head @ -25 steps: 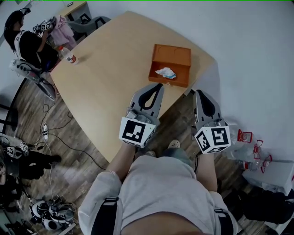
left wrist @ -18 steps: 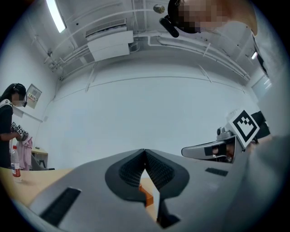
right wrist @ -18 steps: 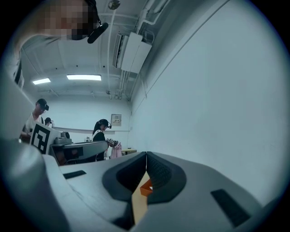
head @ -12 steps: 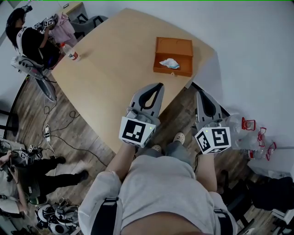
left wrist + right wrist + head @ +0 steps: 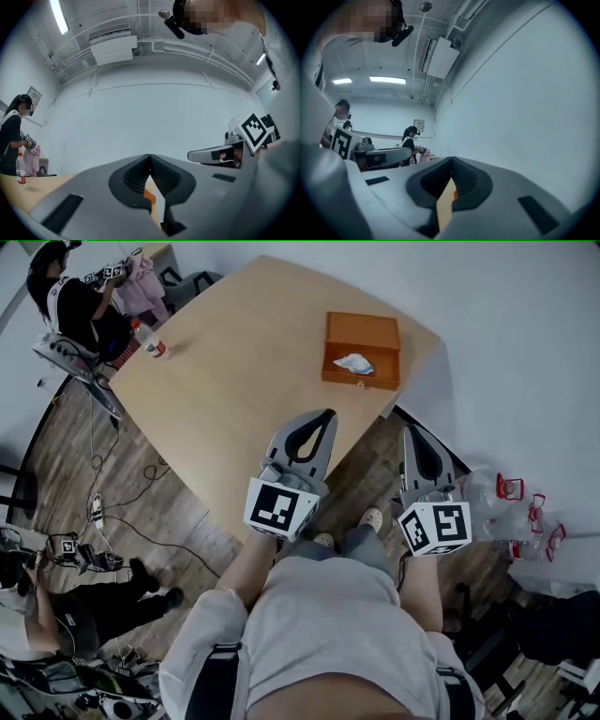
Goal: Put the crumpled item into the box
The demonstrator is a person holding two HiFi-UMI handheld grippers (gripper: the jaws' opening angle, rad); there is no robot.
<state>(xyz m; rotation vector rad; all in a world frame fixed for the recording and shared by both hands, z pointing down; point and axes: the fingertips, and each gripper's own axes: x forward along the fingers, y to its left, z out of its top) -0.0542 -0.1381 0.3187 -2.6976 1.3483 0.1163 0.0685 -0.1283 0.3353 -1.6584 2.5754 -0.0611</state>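
An orange box point(image 5: 362, 351) sits near the far right corner of the light wooden table point(image 5: 244, 381). A crumpled white item point(image 5: 354, 363) lies inside it. My left gripper point(image 5: 324, 415) is shut and empty, its tip just over the table's near edge, well short of the box. My right gripper point(image 5: 411, 432) is also shut and empty, held off the table's edge above the floor. In the left gripper view the jaws point(image 5: 150, 157) meet at the tips, with a sliver of orange box point(image 5: 149, 196) showing through the gap below. The right gripper view shows shut jaws point(image 5: 451, 160) too.
A plastic bottle point(image 5: 150, 341) stands at the table's far left edge. A person point(image 5: 75, 306) with grippers works there. Another person point(image 5: 56, 606) crouches on the wooden floor at left among cables. Clear bottles and red clips point(image 5: 516, 512) lie at right by the white wall.
The table and box have slid away and up in the head view as I backed off. Both grippers stayed shut. The person on the floor at left shifted.
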